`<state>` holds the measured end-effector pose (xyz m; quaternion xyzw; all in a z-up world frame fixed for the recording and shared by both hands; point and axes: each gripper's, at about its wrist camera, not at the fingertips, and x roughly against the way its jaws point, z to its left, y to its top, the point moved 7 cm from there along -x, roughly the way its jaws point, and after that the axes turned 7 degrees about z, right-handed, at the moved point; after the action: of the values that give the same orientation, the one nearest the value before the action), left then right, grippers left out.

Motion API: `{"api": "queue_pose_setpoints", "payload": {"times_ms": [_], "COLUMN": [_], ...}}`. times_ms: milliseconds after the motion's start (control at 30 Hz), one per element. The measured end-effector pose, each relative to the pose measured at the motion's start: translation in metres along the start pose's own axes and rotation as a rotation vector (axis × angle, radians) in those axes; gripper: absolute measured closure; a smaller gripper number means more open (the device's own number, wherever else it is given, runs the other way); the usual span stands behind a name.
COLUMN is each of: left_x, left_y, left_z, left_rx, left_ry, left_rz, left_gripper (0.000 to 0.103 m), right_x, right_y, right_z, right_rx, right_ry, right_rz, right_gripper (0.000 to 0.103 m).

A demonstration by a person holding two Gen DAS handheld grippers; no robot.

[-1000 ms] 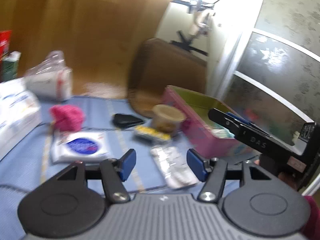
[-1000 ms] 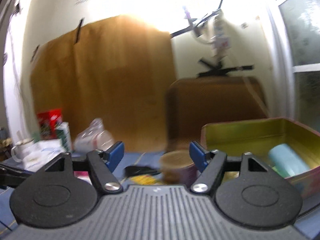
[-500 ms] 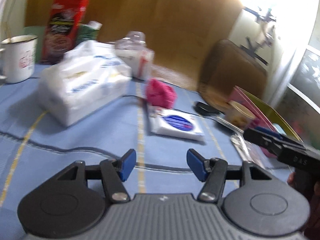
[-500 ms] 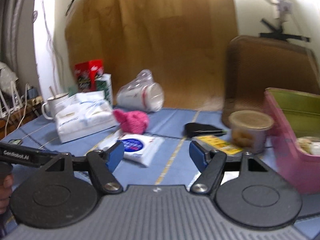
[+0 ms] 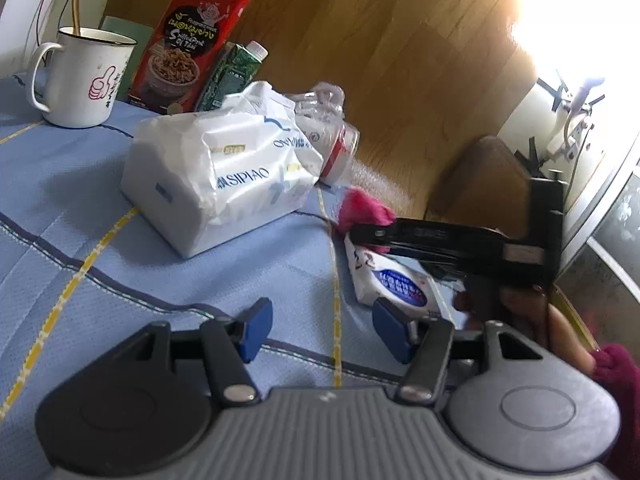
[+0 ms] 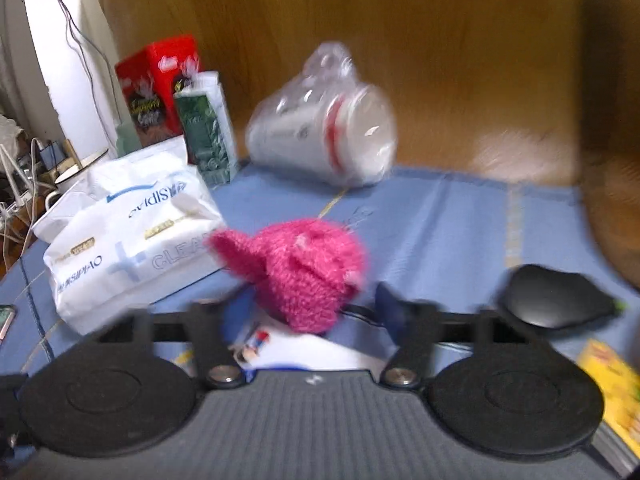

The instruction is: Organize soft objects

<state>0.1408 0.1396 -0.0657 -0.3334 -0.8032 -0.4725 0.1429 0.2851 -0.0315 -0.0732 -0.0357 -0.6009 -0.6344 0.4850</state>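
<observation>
We hold our left tongs [image 5: 318, 330] low over the table [image 5: 72, 216], which is covered with a blue cloth striped in yellow, and their blue pads [image 5: 256, 326] stand apart with only the cloth between them, so they are open and grip nothing. Our right tongs [image 6: 306, 306] reach toward the pink knitted piece [image 6: 298, 270], and their jaws are closing; the picture is smeared, and the knitted piece sits between the fingers, but we cannot tell whether the pads press on it. The pink knitted piece lies on the table just beside a big white pack of tissues [image 6: 132, 240] and partly over a flat white pack of wipes [image 5: 394, 280] with a blue oval label. From the left view the right tongs show as a long black bar crossing over the wipes, its tip at the pink knitted piece. Behind the tissues a bagged stack of cups [image 6: 324, 136] lies on its side, and beside it stand a green carton [image 6: 206, 136] and a red box [image 5: 188, 40]. A white mug [image 5: 86, 76] stands at the far left corner. A black pouch [image 6: 554, 300] lies to the right, near a yellow packet [image 6: 610, 384].
</observation>
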Motion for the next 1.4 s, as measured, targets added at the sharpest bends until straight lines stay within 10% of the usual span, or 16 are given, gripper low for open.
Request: {"api": "queue_pose_setpoints", "payload": {"times_ms": [267, 600, 1000, 1400], "left_x": [0.006, 0.001, 0.013, -0.003], "left_y": [0.003, -0.001, -0.028, -0.050], "left_z": [0.008, 0.004, -0.061, -0.104], "left_rx": [0.068, 0.059, -0.047, -0.097], "left_ry": [-0.059, -0.039, -0.112, -0.126], "left_rz": [-0.022, 0.024, 0.113, 0.201], "left_gripper": [0.047, 0.045, 0.016, 0.027], "right_x": [0.095, 0.126, 0.124, 0.134], "right_y": [-0.013, -0.153, -0.156, -0.164], "right_z": [0.049, 0.075, 0.083, 0.074], "right_rx": [0.191, 0.328, 0.378, 0.352], "right_ry": [0.023, -0.001, -0.014, -0.019], "right_rz": [-0.219, -0.059, -0.079, -0.089], "right_gripper": [0.052, 0.051, 0.052, 0.053]}}
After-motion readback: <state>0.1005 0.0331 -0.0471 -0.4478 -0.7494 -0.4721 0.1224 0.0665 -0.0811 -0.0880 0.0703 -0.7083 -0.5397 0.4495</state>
